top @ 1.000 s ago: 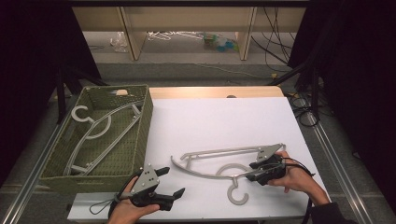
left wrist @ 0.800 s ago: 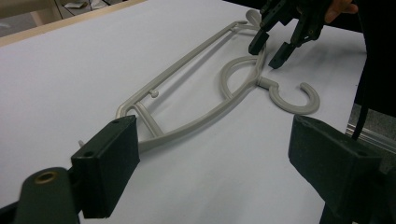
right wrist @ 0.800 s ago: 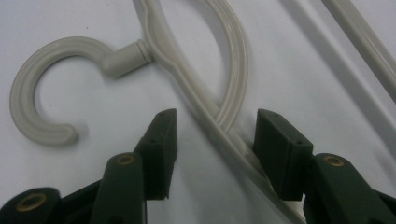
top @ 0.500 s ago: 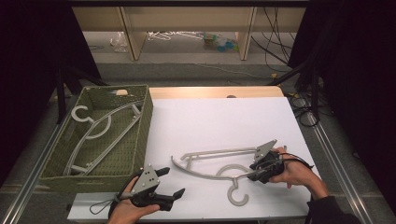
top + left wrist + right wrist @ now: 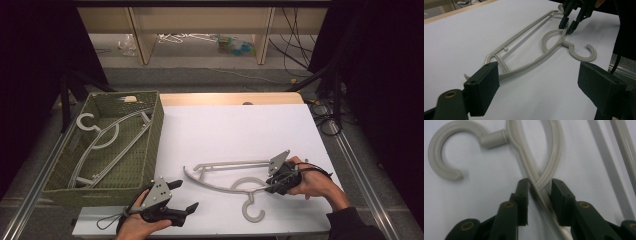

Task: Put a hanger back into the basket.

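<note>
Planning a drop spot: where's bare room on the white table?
Free: the table's far half, from the basket across to the right edge, beyond the hanger. Also a strip between the basket and the hanger's left end. Crowded: the near edge, with hanger, left hand-held gripper and right hand-held gripper.

A beige plastic hanger (image 5: pixel 227 175) lay on the white table sheet (image 5: pixel 240 130) at lower centre of the high view. A green woven basket (image 5: pixel 152 145) sat at centre left, holding a second grey hanger (image 5: pixel 107 142).
</note>
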